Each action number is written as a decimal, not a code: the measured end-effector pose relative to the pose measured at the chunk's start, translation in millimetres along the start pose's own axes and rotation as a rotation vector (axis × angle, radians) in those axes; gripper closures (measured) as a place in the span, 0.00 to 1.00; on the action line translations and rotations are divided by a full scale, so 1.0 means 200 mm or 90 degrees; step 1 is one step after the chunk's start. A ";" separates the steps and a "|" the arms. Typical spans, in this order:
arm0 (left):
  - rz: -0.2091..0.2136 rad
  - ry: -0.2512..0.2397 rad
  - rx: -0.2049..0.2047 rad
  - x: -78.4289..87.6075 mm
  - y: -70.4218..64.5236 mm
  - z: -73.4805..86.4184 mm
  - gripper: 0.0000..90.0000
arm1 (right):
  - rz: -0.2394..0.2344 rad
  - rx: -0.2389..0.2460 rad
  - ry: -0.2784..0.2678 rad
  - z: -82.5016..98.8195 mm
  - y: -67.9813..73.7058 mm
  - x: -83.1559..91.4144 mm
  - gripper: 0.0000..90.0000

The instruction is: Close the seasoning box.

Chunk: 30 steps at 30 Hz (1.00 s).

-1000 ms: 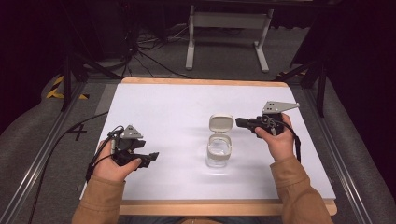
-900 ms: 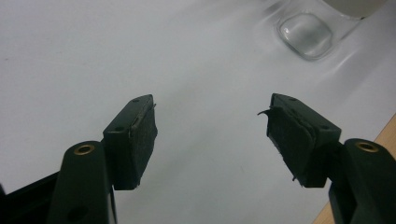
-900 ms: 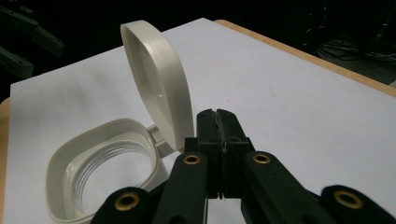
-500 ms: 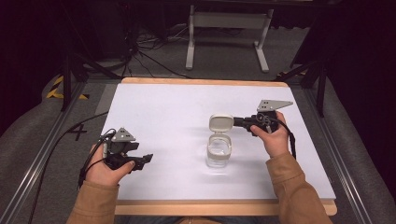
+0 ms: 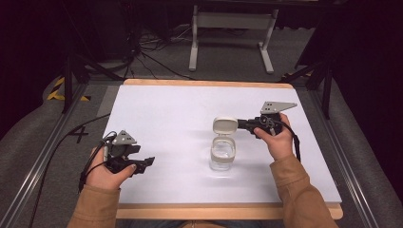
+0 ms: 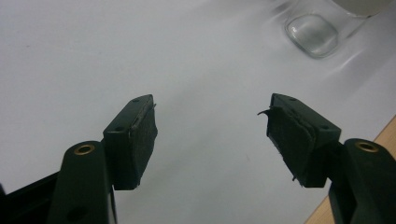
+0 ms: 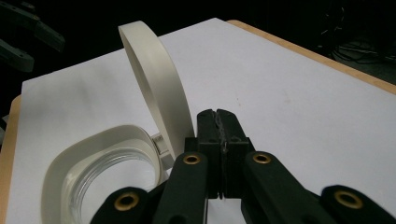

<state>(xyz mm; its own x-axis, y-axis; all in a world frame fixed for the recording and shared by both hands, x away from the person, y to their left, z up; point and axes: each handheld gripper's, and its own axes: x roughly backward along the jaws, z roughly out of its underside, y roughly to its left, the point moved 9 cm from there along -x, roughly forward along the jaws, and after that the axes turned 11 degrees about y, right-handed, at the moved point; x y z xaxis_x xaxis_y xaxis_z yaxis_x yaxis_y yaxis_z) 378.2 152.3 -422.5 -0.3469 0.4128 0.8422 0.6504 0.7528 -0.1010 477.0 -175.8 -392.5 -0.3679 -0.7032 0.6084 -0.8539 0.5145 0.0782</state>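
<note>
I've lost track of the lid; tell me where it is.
In the high view the hinged lid stands open behind the clear jar, right of table centre, with the shut right claw beside it.

A white worktop with a pale wooden edge.

One clear jar stands on it, right of the middle and nearer the front edge, its cream lid hinged open and tipped up behind the mouth. The person's left hand rests on the worktop's front left corner.
</note>
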 end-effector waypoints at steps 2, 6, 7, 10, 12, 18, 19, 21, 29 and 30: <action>0.001 -0.006 0.006 0.00 0.00 0.00 0.37 | 0.001 0.004 0.000 0.00 0.01 0.00 1.00; 0.001 0.000 -0.004 -0.01 0.00 -0.01 0.37 | 0.002 0.010 -0.001 -0.01 0.02 0.02 1.00; 0.003 -0.004 0.003 -0.01 -0.01 -0.02 0.37 | 0.002 0.014 -0.002 -0.01 0.03 0.02 1.00; 0.007 -0.003 -0.003 -0.02 -0.02 -0.03 0.37 | 0.002 0.019 -0.003 -0.01 0.05 0.03 1.00; 0.006 0.001 -0.008 -0.02 -0.01 -0.03 0.37 | 0.001 0.024 -0.002 -0.01 0.06 0.04 1.00; 0.009 0.000 -0.022 -0.04 -0.02 -0.06 0.37 | -0.015 0.038 0.010 0.00 0.11 0.05 0.99; 0.013 0.000 -0.023 -0.04 -0.03 -0.07 0.37 | -0.019 0.049 0.030 0.01 0.13 0.04 0.99; 0.014 -0.005 -0.027 -0.05 -0.03 -0.08 0.37 | -0.018 0.051 0.032 0.02 0.14 0.04 0.99; 0.020 -0.003 -0.027 -0.06 -0.04 -0.10 0.37 | -0.012 0.038 0.014 0.01 0.14 0.09 0.93; 0.019 -0.005 -0.028 -0.06 -0.04 -0.10 0.37 | -0.012 0.038 0.014 0.01 0.14 0.09 0.93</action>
<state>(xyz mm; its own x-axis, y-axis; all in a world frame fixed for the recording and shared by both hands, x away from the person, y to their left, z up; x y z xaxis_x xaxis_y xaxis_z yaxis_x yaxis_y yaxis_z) 390.9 130.0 -421.1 -0.3313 0.4388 0.8353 0.6895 0.7169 -0.1032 446.4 -175.5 -382.1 -0.3439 -0.7016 0.6241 -0.8814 0.4704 0.0431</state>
